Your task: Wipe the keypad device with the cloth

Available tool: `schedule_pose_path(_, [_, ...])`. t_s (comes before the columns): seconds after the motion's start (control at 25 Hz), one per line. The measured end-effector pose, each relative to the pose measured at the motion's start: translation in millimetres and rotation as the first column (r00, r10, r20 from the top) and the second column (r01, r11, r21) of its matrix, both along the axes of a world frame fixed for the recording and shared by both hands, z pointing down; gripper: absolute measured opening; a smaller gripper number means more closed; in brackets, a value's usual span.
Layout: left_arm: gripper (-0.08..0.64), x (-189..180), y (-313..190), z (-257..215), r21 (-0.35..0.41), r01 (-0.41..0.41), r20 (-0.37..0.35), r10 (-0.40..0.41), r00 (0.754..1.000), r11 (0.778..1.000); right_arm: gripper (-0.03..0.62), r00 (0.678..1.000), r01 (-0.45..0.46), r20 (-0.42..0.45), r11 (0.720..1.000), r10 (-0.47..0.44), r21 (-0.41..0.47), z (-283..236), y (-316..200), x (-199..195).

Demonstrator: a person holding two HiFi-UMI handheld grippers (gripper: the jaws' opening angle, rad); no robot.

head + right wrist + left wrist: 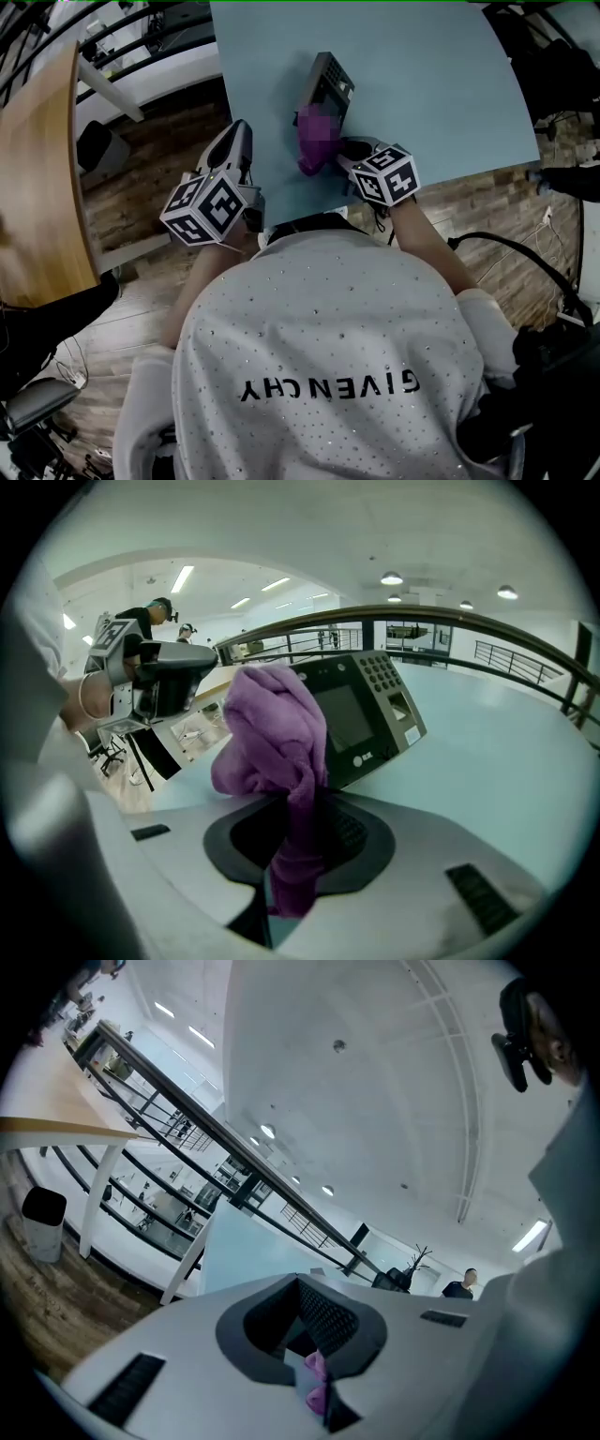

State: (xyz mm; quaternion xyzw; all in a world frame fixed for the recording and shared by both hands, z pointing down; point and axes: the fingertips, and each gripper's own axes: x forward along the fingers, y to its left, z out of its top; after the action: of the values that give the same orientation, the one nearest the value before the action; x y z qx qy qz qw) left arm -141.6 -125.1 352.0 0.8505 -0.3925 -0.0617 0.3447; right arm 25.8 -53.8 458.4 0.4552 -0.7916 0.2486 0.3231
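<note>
Clearly the right gripper point(349, 157) is clamped down: in the right gripper view its jaws are pressed together on the cloth point(277, 735), a purple bunch that rises out of them in a loose wad. The wad sits at the near end of the keypad device point(324, 86) and covers the left part of its face; whether it presses on the face cannot be told. The left gripper point(240, 131) is at the left edge of the table point(441, 94), apart from the device. Its jaws are drawn nearly together with nothing between them; only a sliver of table and purple shows past them.

The keypad device stands on the near middle of the blue table. Its long axis runs away from the person, the far end leaning a little to the right. Its sloped face turns up and to the right. In the right gripper view the dark screen sits in the middle and the keys at the far end.
</note>
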Motion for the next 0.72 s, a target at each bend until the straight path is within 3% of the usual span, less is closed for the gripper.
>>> schedule_pose_path(0.16, [0.0, -7.2, 2.8, -0.4, 0.0, 0.013, 0.001, -0.013, 1.0, 1.0, 0.077, 1.0, -0.023, -0.005, 0.995, 0.023, -0.094, 9.5, 7.8, 0.0])
schedule_pose_path(0.28, [0.0, -11.0, 1.0, -4.1, 0.006, 0.027, -0.008, -0.027, 1.0, 1.0, 0.074, 0.99, -0.012, 0.138, 0.993, 0.027, -0.115, -11.2, 0.2, -16.5])
schedule_pose_path(0.36, [0.0, -12.1, 1.6, -7.2, 0.011, 0.03, -0.012, -0.03, 0.999, 0.999, 0.074, 0.964, 0.024, 0.267, 0.996, -0.001, -0.082, -37.9, -7.8, -36.0])
schedule_pose_path(0.44, [0.0, -12.8, 4.4, -8.4, 0.014, 0.03, -0.013, -0.03, 0.999, 0.999, 0.074, 0.936, 0.101, 0.34, 0.995, -0.089, -0.017, -66.3, -13.2, -58.1])
schedule_pose_path(0.56, [0.0, -16.7, 8.2, -7.1, 0.013, 0.034, -0.013, -0.033, 0.999, 0.999, 0.071, 0.911, 0.206, 0.345, 0.974, -0.226, 0.094, -106.4, -24.0, -85.6])
schedule_pose_path(0.72, [0.0, -35.9, 6.1, -7.8, 0.002, 0.095, -0.023, -0.095, 0.995, 0.995, 0.061, 0.913, 0.233, 0.29, 0.951, -0.286, 0.203, -155.2, -52.5, -102.0])
